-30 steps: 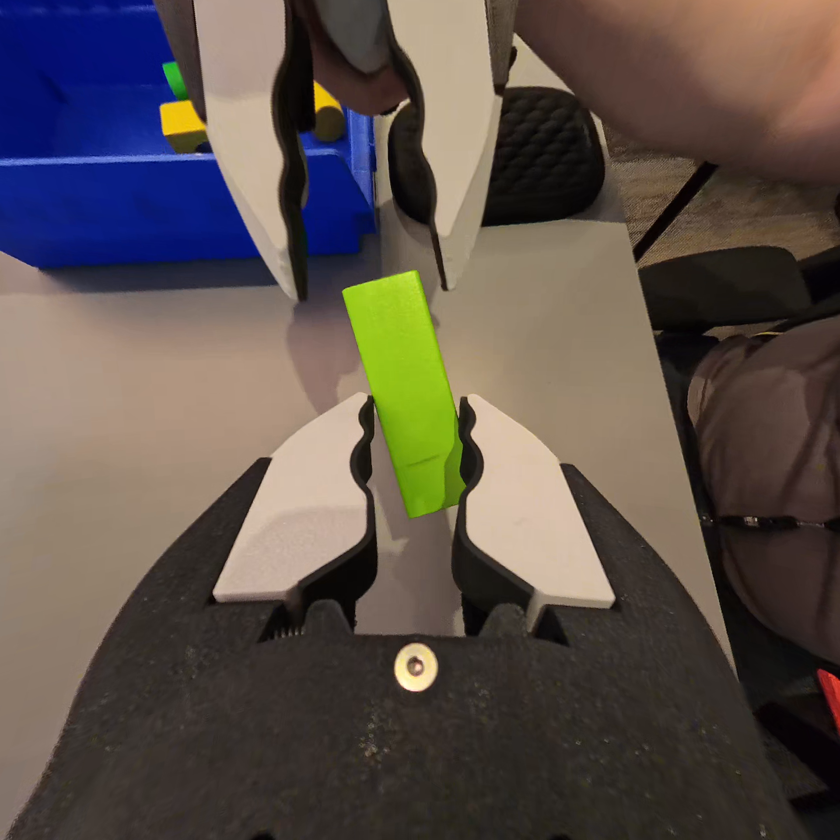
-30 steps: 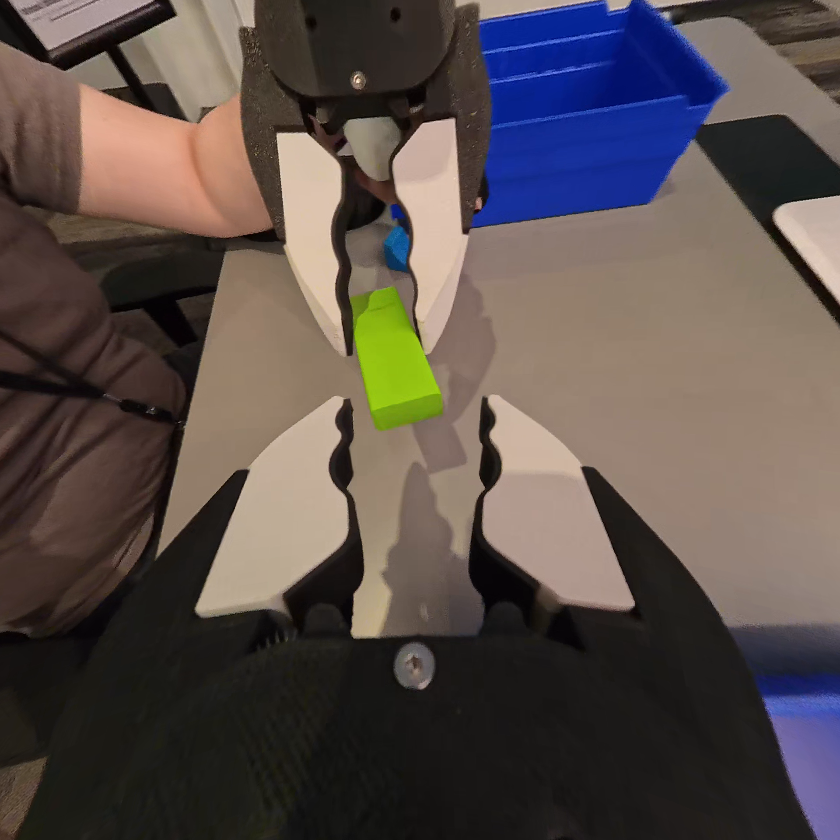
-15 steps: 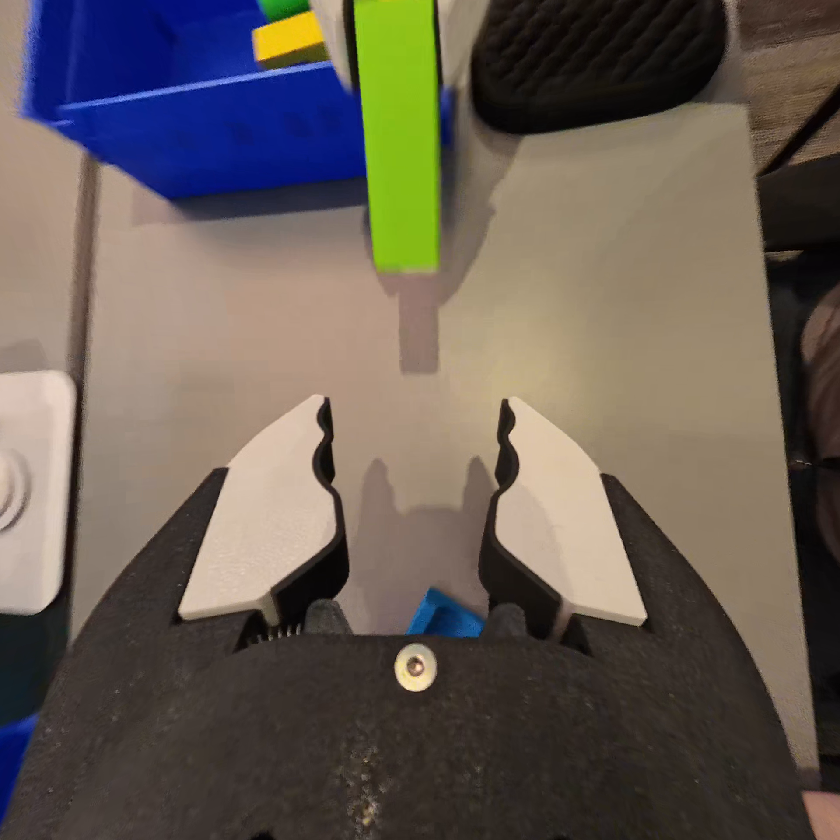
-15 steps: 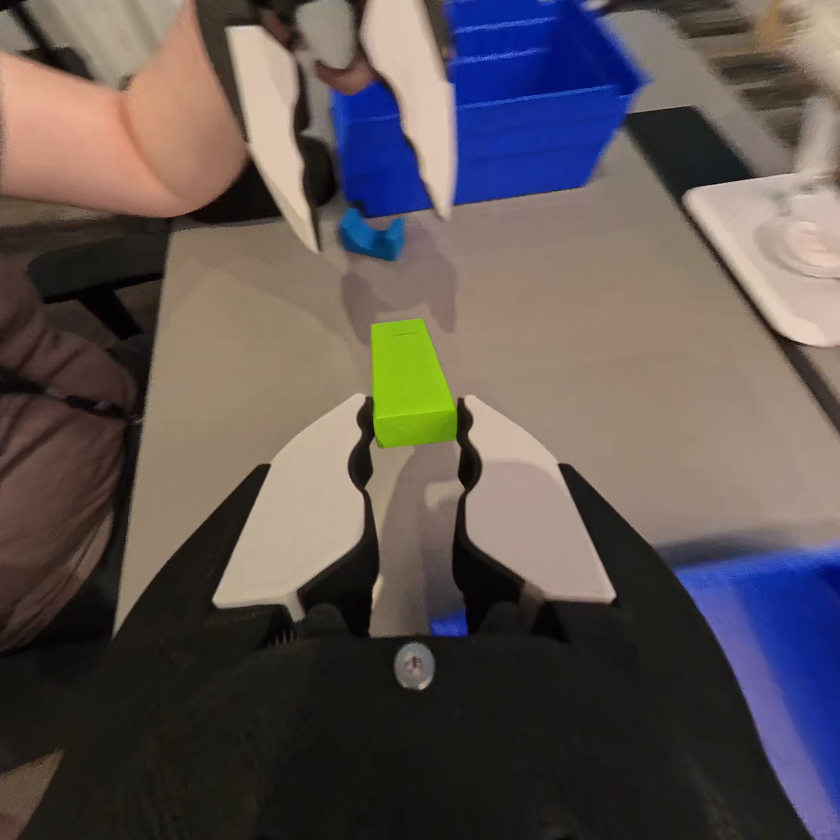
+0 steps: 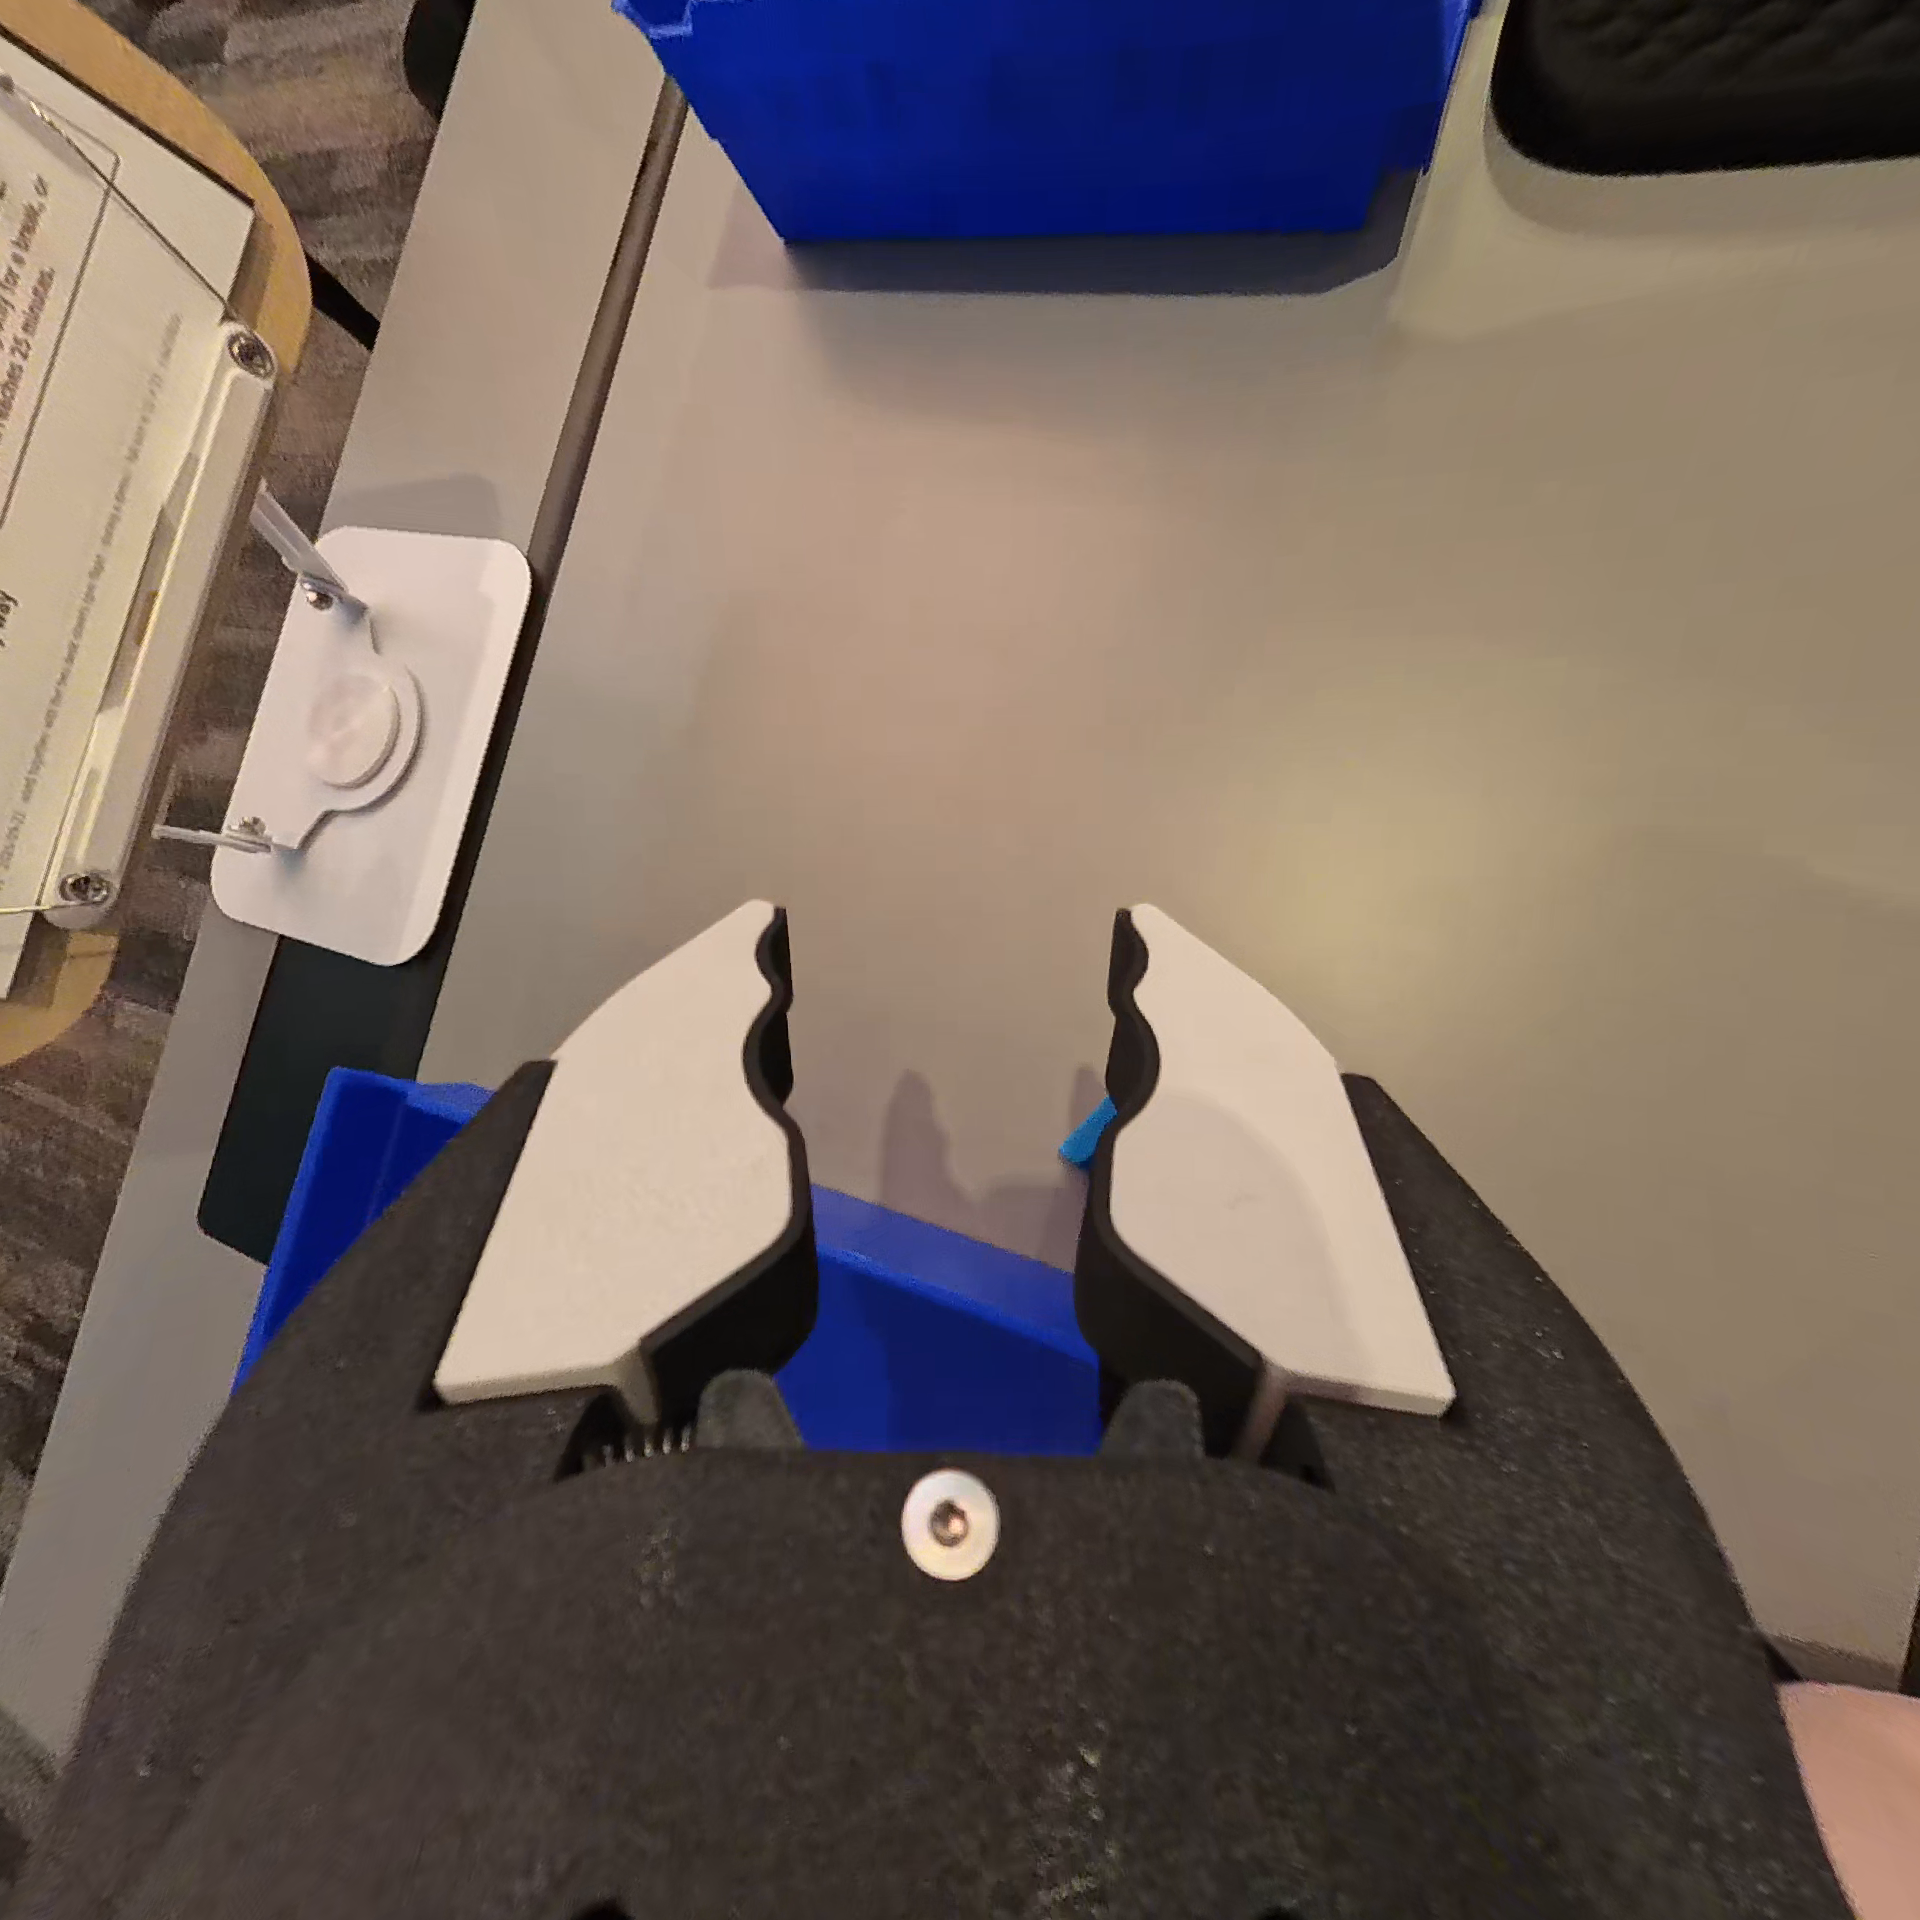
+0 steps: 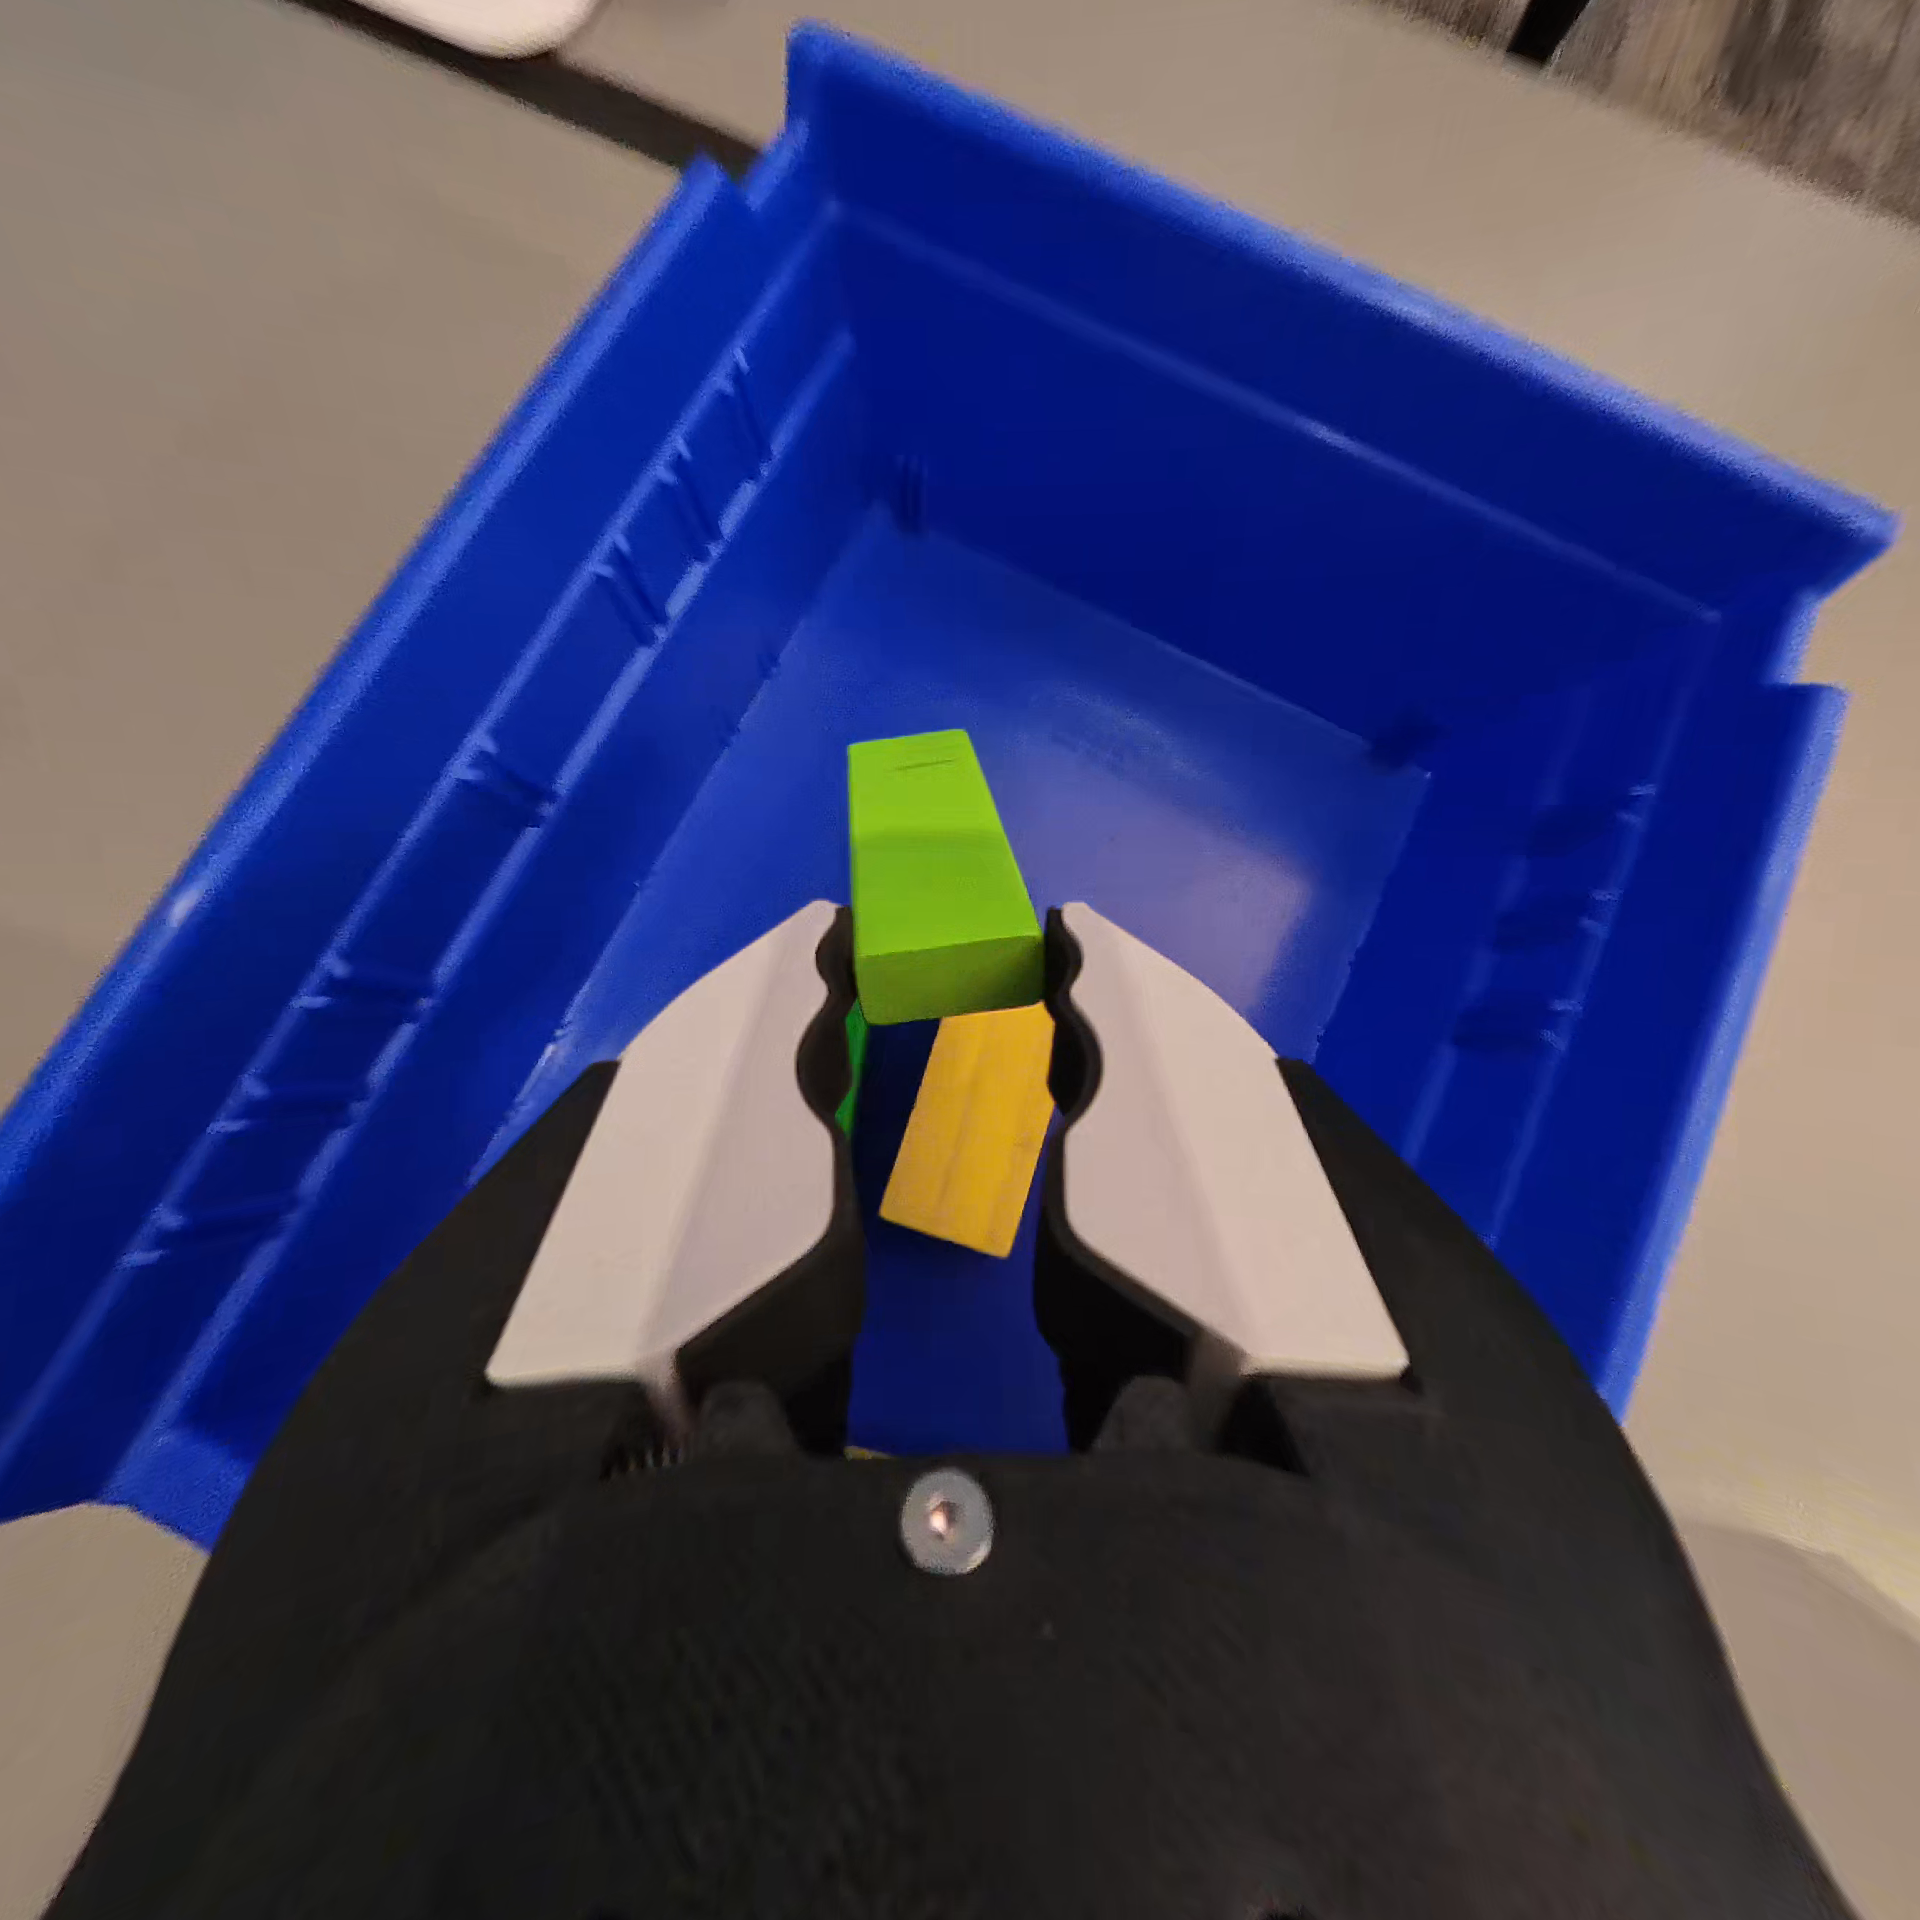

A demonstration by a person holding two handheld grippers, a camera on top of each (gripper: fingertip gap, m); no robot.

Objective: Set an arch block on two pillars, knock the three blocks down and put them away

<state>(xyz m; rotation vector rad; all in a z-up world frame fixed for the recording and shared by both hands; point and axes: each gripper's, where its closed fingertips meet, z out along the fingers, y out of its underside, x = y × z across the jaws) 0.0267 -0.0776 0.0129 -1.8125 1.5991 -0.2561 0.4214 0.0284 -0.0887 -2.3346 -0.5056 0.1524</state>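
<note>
Your right tongs (image 6: 945, 914) grip the green block (image 6: 935, 883) over the bin (image 6: 1351, 436), above a yellow block (image 6: 971, 1132). Your left tongs (image 5: 948, 920) hang open and empty above the surface (image 5: 1143, 623).

Left gripper (image 5: 948, 1023): fingers spread wide, nothing between them, tilted down. Right gripper (image 6: 945, 961): fingertips clamped on a block, pointing steeply down.

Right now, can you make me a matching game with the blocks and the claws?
Things:
1. left claw
2. green block
3. yellow block
4. blue bin

States:
A. lying inside the bin
B. open, holding nothing
C. sitting on the grey table
D. gripped by the right claw above the bin

Pairs: 1-B, 2-D, 3-A, 4-C
</note>
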